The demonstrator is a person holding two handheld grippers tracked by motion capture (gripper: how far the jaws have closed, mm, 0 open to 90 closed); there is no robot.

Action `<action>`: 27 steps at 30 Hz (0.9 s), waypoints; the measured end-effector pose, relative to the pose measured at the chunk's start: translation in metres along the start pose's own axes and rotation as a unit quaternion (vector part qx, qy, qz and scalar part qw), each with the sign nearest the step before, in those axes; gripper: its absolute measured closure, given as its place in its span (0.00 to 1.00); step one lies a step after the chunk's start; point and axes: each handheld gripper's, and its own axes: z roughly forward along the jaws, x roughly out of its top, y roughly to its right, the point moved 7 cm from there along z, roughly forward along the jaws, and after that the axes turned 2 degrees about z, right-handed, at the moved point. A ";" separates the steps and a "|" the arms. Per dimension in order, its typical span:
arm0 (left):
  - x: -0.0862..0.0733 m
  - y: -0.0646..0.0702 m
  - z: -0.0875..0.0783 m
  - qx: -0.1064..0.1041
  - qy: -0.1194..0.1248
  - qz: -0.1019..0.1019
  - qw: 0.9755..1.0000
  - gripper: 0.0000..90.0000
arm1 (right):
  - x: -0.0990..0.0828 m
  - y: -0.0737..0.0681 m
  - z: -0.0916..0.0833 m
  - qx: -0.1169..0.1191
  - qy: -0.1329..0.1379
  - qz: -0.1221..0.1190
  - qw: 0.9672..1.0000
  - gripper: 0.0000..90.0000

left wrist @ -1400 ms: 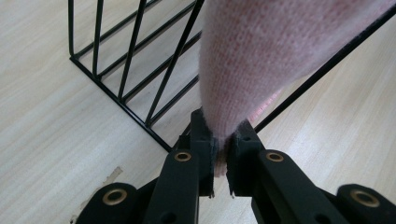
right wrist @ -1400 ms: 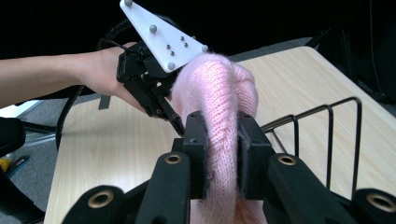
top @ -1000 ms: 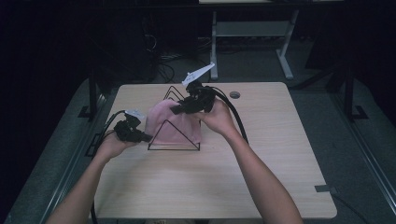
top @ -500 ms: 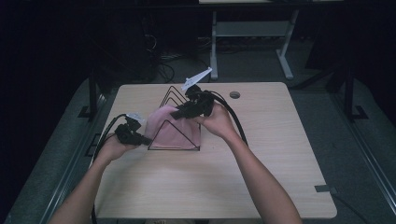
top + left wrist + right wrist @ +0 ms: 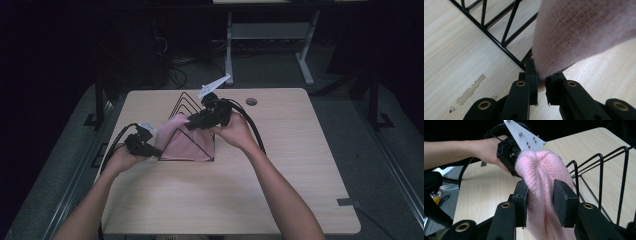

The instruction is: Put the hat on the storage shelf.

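On the light wooden bench (image 5: 280, 165) stands a black wire rack (image 5: 182, 107) made of triangular frames, and a pink knitted cloth (image 5: 182, 142) lies draped across its front part, hanging down to the bench surface. In the high view the cloth covers most of the front triangle, so it sits on the rack and not fully between its frames. The left gripper (image 5: 146, 145) is at the left lower edge of the cloth; in the left gripper view its jaws are closed tightly on a thin corner of the cloth (image 5: 584, 32), just beside the base wire of the rack (image 5: 499, 42). The right gripper (image 5: 192, 122) is at the top of the cloth, near the peak of the front triangle; in the right gripper view its jaws (image 5: 540, 202) are clamped on a thick fold of the cloth (image 5: 541, 170), and the pads press it from both sides. Behind this fold the left hand (image 5: 487, 147) with its gripper shows. Compared with one second ago, the rack and the cloth have shifted a little toward the left side of the bench, and the right gripper has come lower and closer to the cloth top.
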 end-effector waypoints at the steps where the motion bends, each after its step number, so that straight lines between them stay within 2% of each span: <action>1: 0.000 0.000 0.000 0.000 0.000 0.000 1.000 0.90 | 0.000 0.000 0.000 0.001 0.000 -0.002 1.000 0.75; 3: 0.000 0.000 0.000 0.000 0.000 -0.001 1.000 0.90 | 0.000 -0.001 0.000 0.005 0.000 -0.005 1.000 0.82; 5: 0.000 -0.001 0.000 0.002 0.001 -0.003 1.000 0.88 | -0.001 -0.001 0.002 0.007 -0.003 -0.005 1.000 0.85; 10: -0.002 -0.002 -0.002 0.001 0.002 0.000 1.000 0.83 | -0.002 0.000 0.004 0.013 -0.007 0.002 1.000 0.87; 13: -0.002 -0.001 -0.002 -0.001 0.003 -0.001 1.000 0.83 | -0.003 0.001 0.004 0.016 -0.008 0.005 1.000 0.87; 14: -0.003 -0.001 -0.003 -0.003 0.000 0.001 1.000 0.86 | -0.003 0.001 0.004 0.016 -0.009 0.005 1.000 0.86; 17: -0.003 -0.001 -0.003 -0.006 -0.003 0.008 1.000 0.91 | -0.003 0.001 0.004 0.013 -0.009 0.003 1.000 0.82; 20: -0.003 -0.001 -0.002 -0.004 -0.005 0.012 1.000 0.91 | -0.003 0.000 0.003 0.014 -0.008 0.005 1.000 0.79; 27: -0.003 -0.001 -0.003 -0.003 -0.004 0.005 1.000 0.91 | -0.003 -0.002 -0.003 0.013 0.005 0.008 1.000 0.63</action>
